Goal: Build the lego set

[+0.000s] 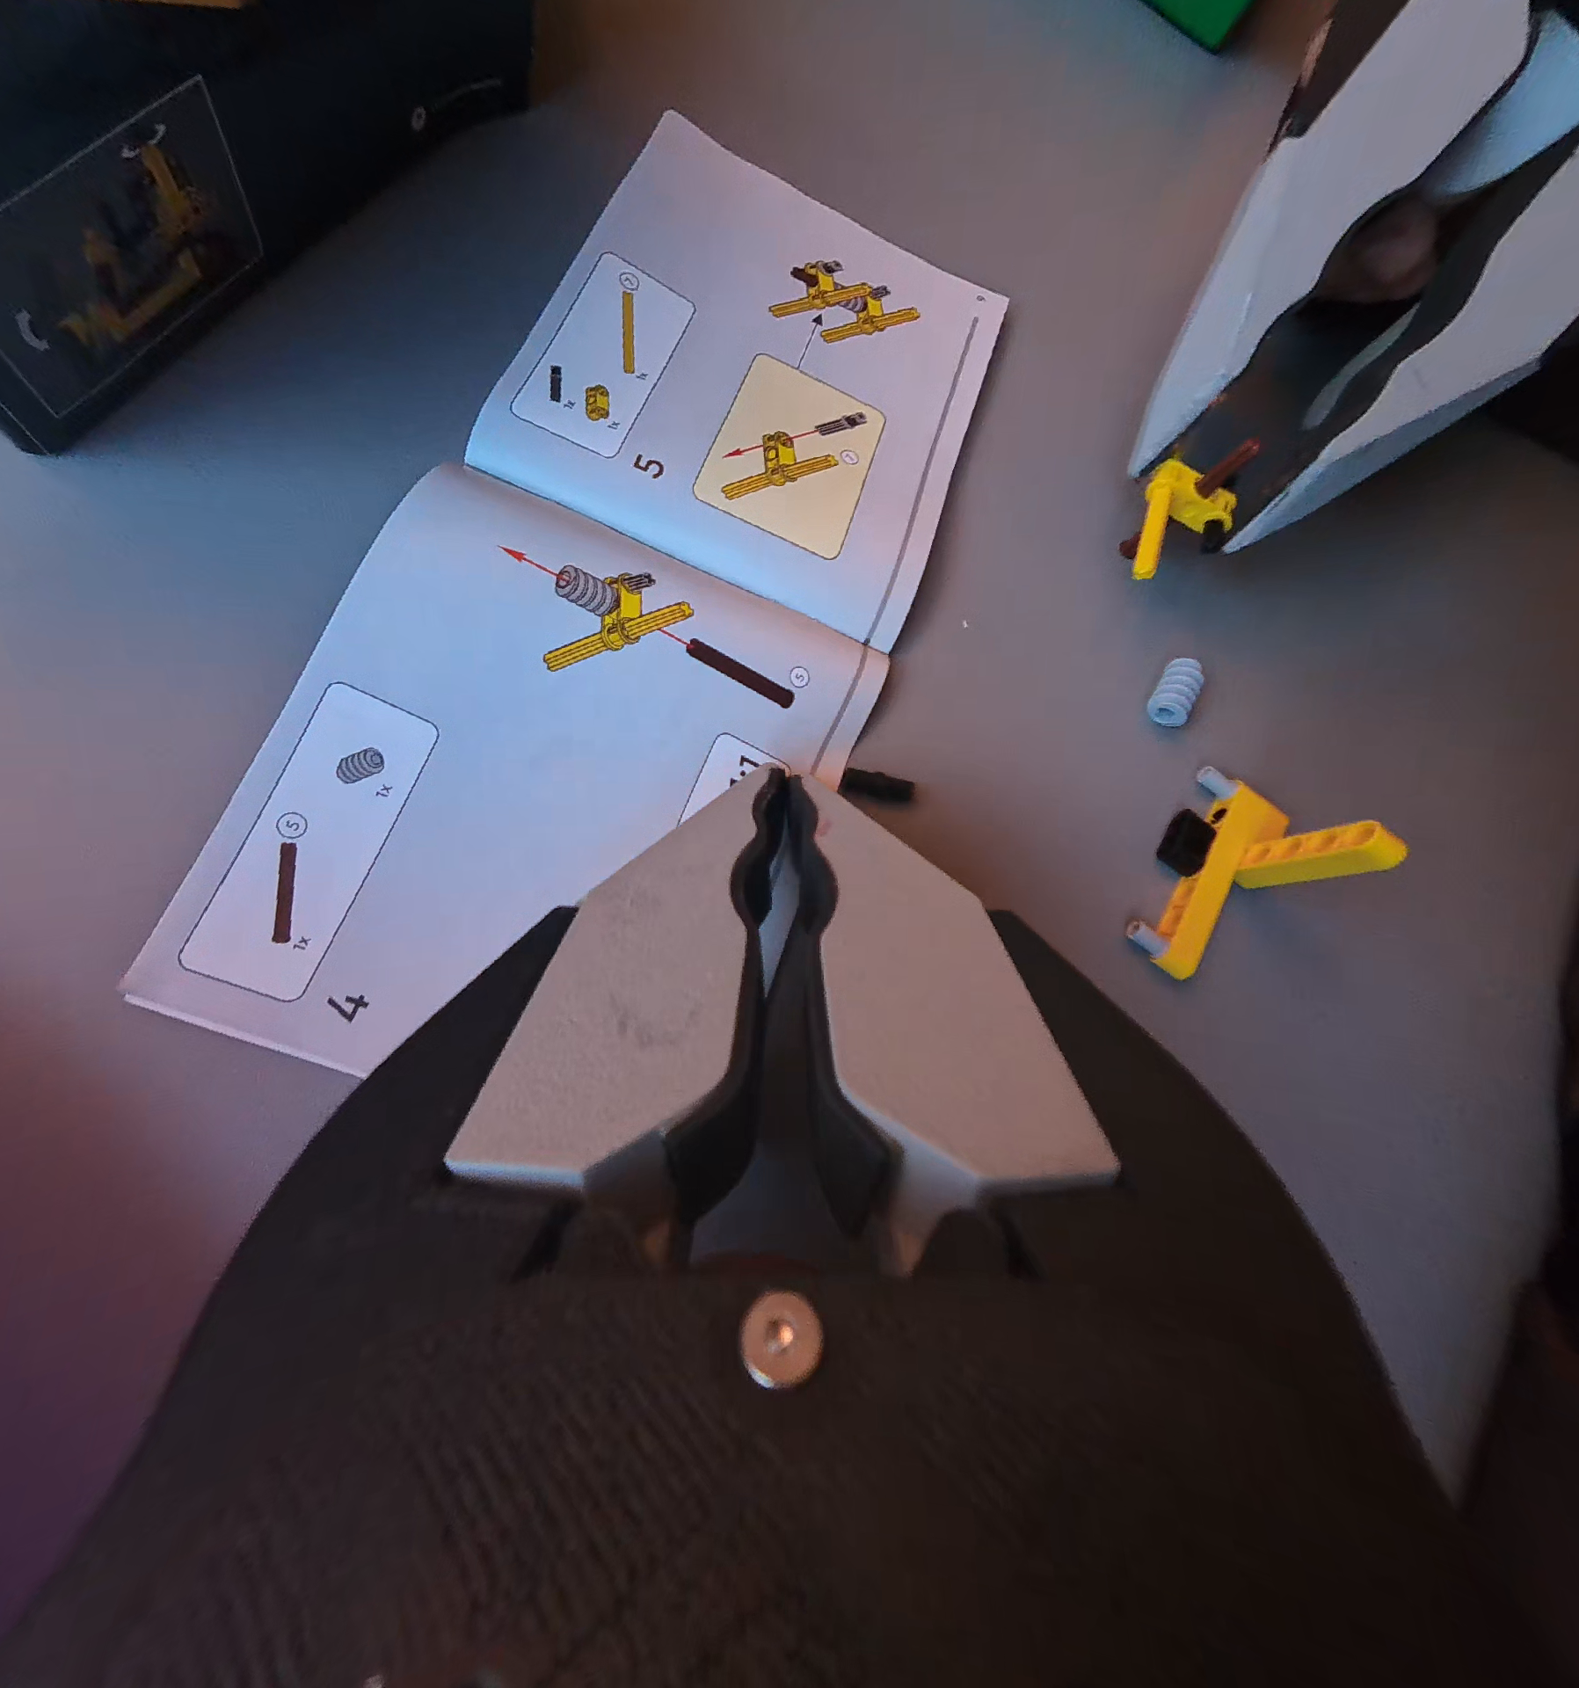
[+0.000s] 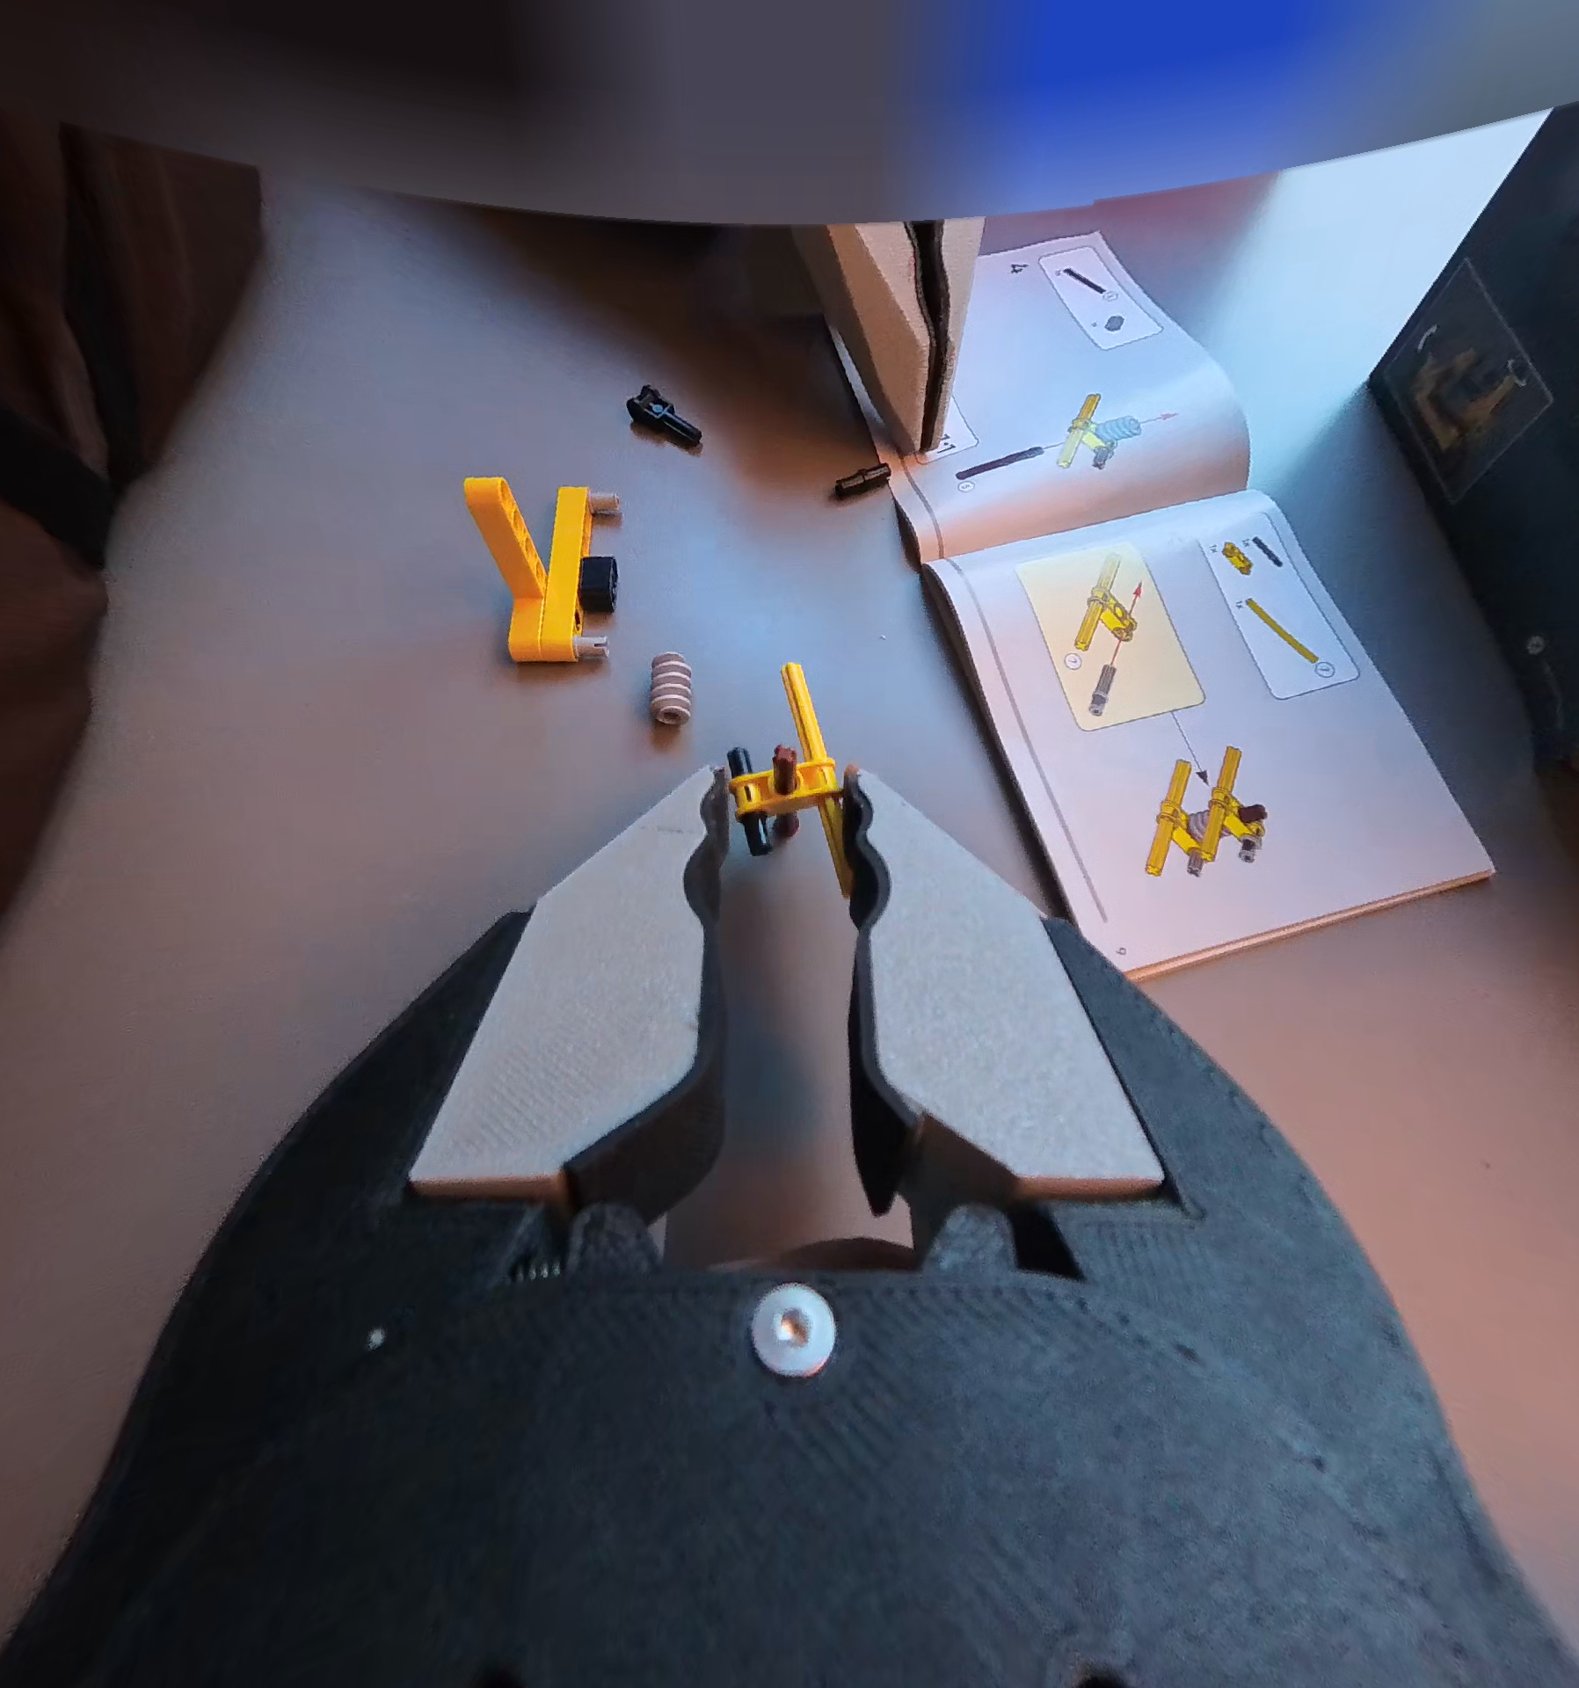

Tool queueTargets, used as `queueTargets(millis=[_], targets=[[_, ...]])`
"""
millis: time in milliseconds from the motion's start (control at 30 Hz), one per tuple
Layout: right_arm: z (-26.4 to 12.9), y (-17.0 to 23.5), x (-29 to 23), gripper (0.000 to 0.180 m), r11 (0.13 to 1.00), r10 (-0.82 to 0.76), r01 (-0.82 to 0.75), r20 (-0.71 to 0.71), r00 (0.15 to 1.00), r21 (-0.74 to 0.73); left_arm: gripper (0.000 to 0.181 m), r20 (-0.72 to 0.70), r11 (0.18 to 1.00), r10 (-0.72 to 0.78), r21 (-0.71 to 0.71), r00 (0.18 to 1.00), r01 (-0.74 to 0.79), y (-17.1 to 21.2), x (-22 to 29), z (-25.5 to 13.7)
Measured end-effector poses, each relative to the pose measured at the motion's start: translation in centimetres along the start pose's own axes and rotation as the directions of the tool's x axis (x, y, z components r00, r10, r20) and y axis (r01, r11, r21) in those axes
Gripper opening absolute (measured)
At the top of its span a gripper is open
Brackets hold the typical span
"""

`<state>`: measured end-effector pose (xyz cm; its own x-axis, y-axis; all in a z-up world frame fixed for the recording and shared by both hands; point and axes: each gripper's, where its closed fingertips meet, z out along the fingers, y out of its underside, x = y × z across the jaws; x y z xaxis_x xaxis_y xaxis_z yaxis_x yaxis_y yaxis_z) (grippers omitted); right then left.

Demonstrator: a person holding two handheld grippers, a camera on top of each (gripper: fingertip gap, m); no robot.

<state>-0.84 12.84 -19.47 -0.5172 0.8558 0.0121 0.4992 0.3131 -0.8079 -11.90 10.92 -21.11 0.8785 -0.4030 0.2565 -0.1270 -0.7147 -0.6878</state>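
Observation:
My right gripper (image 2: 784, 793) is shut on a small yellow connector assembly (image 2: 781, 787) that carries a yellow axle, a brown axle and a black pin; it also shows in the left wrist view (image 1: 1180, 507). My left gripper (image 1: 781, 778) is shut and empty, its tips on the edge of the open instruction booklet (image 1: 530, 694). On the table lie a grey worm gear (image 2: 672, 689), (image 1: 1175, 691), a yellow beam assembly (image 2: 539, 571), (image 1: 1243, 863) with a black block and grey pins, and a small black pin (image 2: 862, 480), (image 1: 877, 784).
The dark set box (image 1: 82, 237), (image 2: 1517, 429) stands beyond the booklet (image 2: 1160, 694). Another black connector piece (image 2: 663, 418) lies farther back. A green object (image 1: 1201, 18) sits at the far table edge. Dark fabric (image 2: 55, 384) borders the table's left side. About 12 cm separates my left fingertips from my right.

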Motion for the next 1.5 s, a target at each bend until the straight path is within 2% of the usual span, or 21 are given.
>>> queueTargets(millis=[1500], targets=[[-0.01,-0.24,-0.32,0.022,1.000,0.000,-0.001,0.018,1.000,0.015,0.000,0.043,0.999,0.029,-0.015,0.999,-0.028,-0.01,0.01,-0.07]])
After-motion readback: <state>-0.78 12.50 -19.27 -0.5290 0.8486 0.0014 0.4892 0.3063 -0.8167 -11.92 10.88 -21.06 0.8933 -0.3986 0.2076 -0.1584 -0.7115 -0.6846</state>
